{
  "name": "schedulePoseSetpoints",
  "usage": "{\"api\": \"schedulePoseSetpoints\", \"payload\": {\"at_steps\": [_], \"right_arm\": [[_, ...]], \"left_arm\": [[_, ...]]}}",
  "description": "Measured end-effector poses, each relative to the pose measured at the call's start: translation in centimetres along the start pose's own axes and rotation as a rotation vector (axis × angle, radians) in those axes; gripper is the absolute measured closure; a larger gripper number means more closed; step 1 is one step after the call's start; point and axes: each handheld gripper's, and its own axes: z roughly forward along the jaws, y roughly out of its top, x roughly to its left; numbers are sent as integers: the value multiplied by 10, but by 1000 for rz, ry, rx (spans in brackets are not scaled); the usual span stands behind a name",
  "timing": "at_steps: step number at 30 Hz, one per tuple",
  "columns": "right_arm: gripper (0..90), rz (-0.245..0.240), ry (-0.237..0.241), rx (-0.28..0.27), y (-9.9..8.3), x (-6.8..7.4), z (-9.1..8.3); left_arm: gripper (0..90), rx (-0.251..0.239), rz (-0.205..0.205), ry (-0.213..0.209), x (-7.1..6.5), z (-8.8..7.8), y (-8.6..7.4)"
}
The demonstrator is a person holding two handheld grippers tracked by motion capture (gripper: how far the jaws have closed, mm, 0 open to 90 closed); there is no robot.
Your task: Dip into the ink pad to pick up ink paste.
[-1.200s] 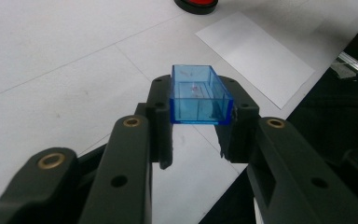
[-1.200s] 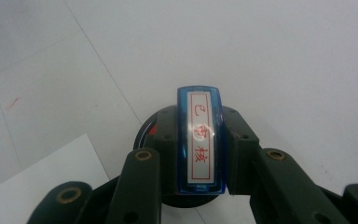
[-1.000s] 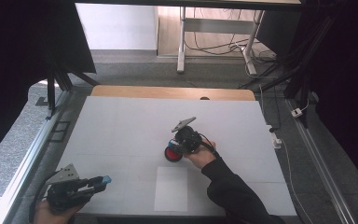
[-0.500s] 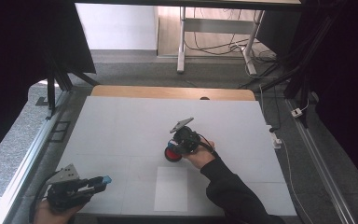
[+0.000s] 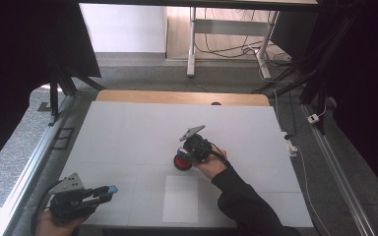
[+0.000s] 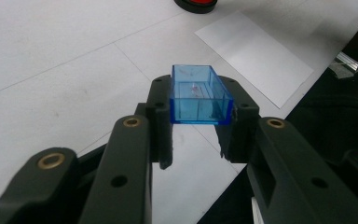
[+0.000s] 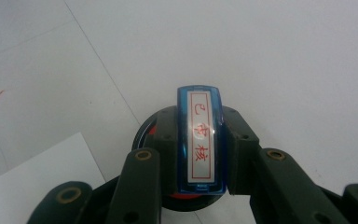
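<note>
While clamped in the right claw (image 7: 200,154), stamp (image 7: 200,140) directly above red ink pad (image 5: 181,162).

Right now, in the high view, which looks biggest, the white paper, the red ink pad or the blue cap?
1. white paper, biggest by far.
2. red ink pad, partly hidden under the right gripper.
3. blue cap, smallest, in the left gripper.

Item: blue stamp (image 7: 200,140), seen in the right gripper view. Its white label (image 7: 201,142) has a red rectangular border and carries three red Chinese characters, stacked from 12 o'clock to 6 o'clock: 已, 审, 核. No other legible text or numbers.
</note>
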Motion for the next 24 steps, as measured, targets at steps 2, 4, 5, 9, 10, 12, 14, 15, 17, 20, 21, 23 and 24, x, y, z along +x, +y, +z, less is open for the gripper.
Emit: {"api": "schedulePoseSetpoints", "payload": {"at_steps": [2, 4, 5, 9, 10, 12, 14, 15, 17, 20, 21, 23, 24], "right_arm": [[707, 19, 8, -8, -1, -1, 0], [707, 27, 13, -13, -2, -3, -1], [707, 34, 17, -15, -2, -3, -1], [707, 24, 29, -32, 0, -1, -5], [707, 22, 32, -36, 1, 0, -6], [707, 22, 41, -42, 2, 1, -8], [707, 24, 50, -40, 3, 2, -9], [707, 27, 57, -43, 2, 2, -9], [707, 28, 64, -37, 2, 2, -9], [707, 34, 72, -30, 1, 3, -7], [707, 37, 70, -25, 1, 3, -6], [707, 36, 75, -22, 0, 2, -4], [707, 35, 75, -16, 0, 2, -3]], "left_arm": [[683, 0, -1, -1, 0, 0, 0], [683, -1, 0, -3, 0, 0, 0], [683, -1, 1, -3, 0, 0, 0], [683, -1, -1, -4, 0, 0, 0], [683, -1, -1, -5, 0, 0, 0], [683, -2, -3, -5, 0, 0, 0], [683, -1, -2, -5, 0, 0, 0], [683, -2, -3, -5, 0, 0, 0], [683, -2, -3, -5, 0, 0, 0], [683, -2, -4, -5, 0, 0, 0], [683, -2, -4, -5, 1, 0, 0], [683, -2, -5, -6, 1, 0, 0], [683, -3, -6, -6, 1, 0, 0]]}}
